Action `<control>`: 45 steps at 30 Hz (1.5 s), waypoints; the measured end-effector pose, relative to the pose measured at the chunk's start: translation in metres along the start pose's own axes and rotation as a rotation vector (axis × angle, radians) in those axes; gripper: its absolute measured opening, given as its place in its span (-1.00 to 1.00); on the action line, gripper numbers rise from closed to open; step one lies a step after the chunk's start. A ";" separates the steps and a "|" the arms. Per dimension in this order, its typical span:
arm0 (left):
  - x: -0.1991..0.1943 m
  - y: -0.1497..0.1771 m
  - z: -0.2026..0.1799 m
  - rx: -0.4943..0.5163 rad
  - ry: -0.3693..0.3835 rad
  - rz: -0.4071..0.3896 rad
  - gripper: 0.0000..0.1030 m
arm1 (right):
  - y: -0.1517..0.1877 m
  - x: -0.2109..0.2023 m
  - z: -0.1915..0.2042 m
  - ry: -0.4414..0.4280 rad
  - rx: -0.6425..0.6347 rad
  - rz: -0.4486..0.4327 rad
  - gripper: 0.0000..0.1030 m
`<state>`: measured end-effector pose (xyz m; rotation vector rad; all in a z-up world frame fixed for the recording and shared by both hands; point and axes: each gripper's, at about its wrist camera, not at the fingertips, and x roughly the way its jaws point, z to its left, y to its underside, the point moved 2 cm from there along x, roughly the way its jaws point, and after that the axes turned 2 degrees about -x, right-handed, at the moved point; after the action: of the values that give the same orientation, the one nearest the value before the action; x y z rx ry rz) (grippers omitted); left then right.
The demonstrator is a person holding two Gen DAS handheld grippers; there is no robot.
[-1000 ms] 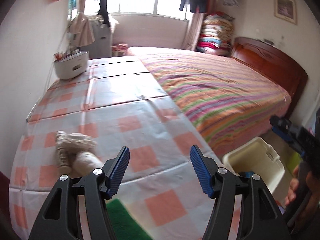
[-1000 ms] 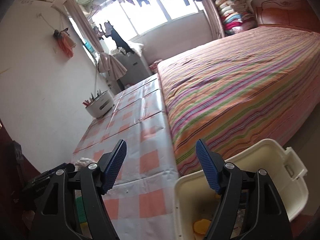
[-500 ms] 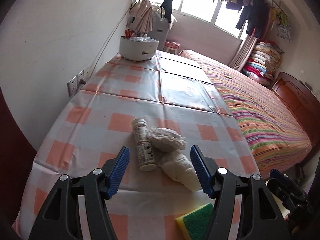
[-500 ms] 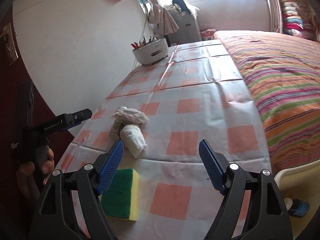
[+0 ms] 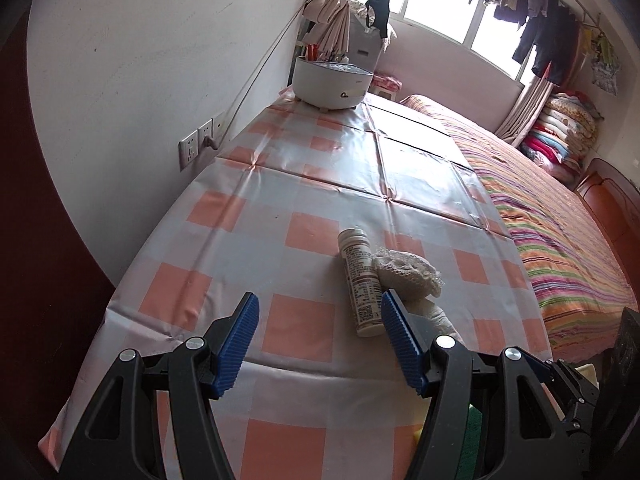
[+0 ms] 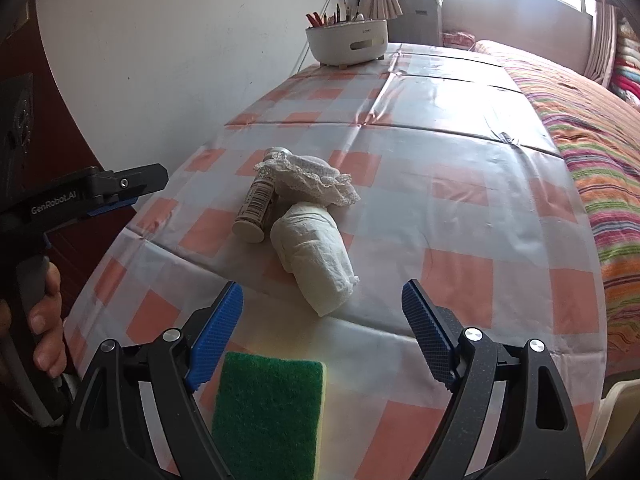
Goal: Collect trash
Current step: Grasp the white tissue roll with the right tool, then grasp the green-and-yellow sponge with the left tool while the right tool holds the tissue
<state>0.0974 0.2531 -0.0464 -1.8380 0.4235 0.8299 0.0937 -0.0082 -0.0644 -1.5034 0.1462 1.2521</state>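
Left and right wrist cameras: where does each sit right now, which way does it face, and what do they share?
Left wrist: on the left gripper, facing along the checked table toward the window; only its own open fingers show.
Right wrist: on the right gripper, above the sponge, facing the same way; the left gripper and the left hand show.
Shared: bottle, lace cloth, white holder, bed.

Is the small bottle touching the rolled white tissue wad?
Cannot tell. In the right wrist view the bottle lies right beside the tissue wad, its base seeming to meet the wad's upper end, but neither contact nor gap shows plainly.
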 end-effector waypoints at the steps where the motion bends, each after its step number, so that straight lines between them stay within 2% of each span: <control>1: 0.001 0.000 0.002 -0.004 -0.003 0.007 0.20 | -0.001 0.005 0.002 -0.002 -0.005 0.013 0.57; 12: 0.005 0.000 0.009 -0.017 -0.020 0.036 0.20 | -0.022 0.042 0.005 0.014 -0.027 0.074 0.56; 19: 0.010 0.002 0.005 -0.003 -0.031 0.055 0.20 | -0.025 0.052 0.005 0.027 -0.035 0.094 0.55; 22: 0.011 0.003 0.003 0.004 -0.034 0.057 0.20 | -0.024 0.057 0.008 0.041 -0.053 0.112 0.29; 23: 0.012 0.003 0.003 0.006 -0.034 0.057 0.20 | -0.023 0.058 0.009 0.043 -0.057 0.116 0.03; 24: 0.012 0.004 0.002 0.009 -0.037 0.058 0.20 | -0.022 0.060 0.010 0.045 -0.065 0.127 -0.11; 27: 0.015 0.005 0.001 0.019 -0.046 0.068 0.20 | -0.022 0.059 0.011 0.071 -0.092 0.124 -0.41; 30: 0.017 0.006 0.001 0.017 -0.047 0.077 0.20 | -0.022 0.051 0.008 0.054 -0.063 0.106 -0.51; 36: 0.018 0.016 -0.008 0.072 -0.030 0.118 0.20 | -0.023 0.013 -0.007 0.010 0.007 0.024 -0.52; 39: 0.015 0.029 -0.020 0.126 -0.029 0.139 0.20 | -0.021 -0.016 -0.013 0.000 0.028 -0.030 -0.52; 45: 0.016 0.068 -0.050 0.231 0.048 0.220 0.20 | -0.009 -0.047 -0.016 -0.029 0.040 -0.085 -0.52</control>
<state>0.0835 0.1818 -0.0915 -1.6181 0.7318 0.8471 0.0888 -0.0411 -0.0266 -1.4418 0.0867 1.1954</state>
